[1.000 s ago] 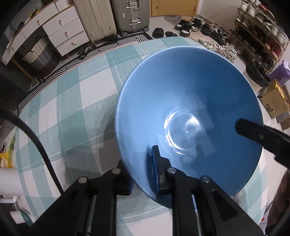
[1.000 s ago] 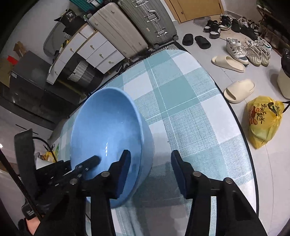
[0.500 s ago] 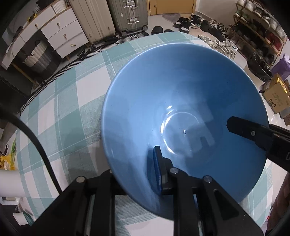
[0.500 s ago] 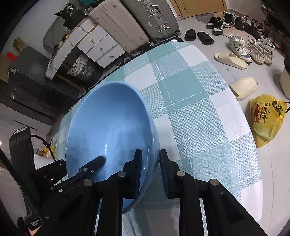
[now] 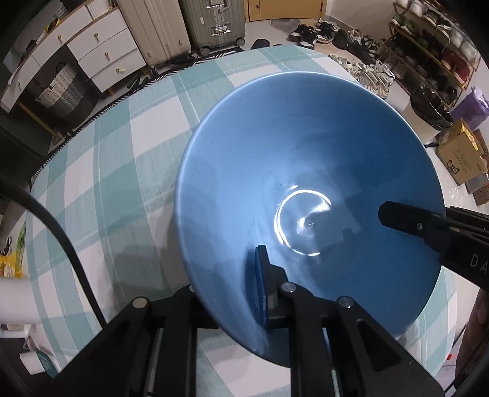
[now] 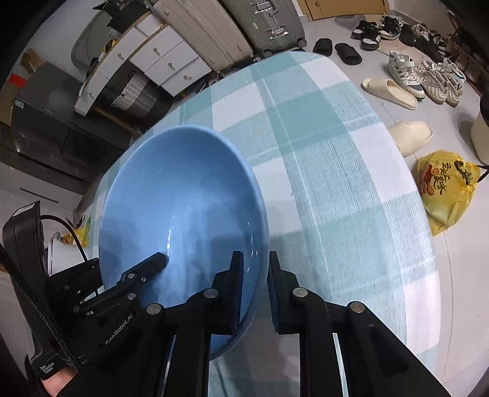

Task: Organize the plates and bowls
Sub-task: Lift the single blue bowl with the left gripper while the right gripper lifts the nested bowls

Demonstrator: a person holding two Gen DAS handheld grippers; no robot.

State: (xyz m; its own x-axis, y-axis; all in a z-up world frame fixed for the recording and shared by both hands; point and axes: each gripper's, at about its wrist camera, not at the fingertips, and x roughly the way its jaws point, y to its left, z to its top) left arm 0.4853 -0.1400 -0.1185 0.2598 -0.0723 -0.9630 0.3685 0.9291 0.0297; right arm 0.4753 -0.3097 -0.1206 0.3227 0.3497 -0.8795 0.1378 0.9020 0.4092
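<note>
A large blue bowl (image 5: 305,146) is held tilted over the round table with the teal-and-white check cloth (image 5: 122,183). My left gripper (image 5: 226,274) grips its near rim, one blue pad inside the bowl and the other finger hidden under the wall; its jaws are closing. In the right wrist view the same blue bowl (image 6: 183,198) sits at the left, and my right gripper (image 6: 254,259) has the rim between its pads, its jaws closing on it. The right gripper's inner finger (image 5: 400,213) reaches into the bowl from the right. The left gripper's finger (image 6: 152,262) shows at the bowl's lower left.
Suitcases (image 5: 214,24) and white drawers (image 5: 101,52) stand beyond the table's far edge. Shoes and a shoe rack (image 5: 428,52) line the right, with a cardboard box (image 5: 458,158). On the floor lie cream slippers (image 6: 409,137) and a yellow bag (image 6: 446,192).
My right gripper's jaws came together from wide apart onto the bowl's rim. The left gripper kept its hold, and the bowl tipped a little.
</note>
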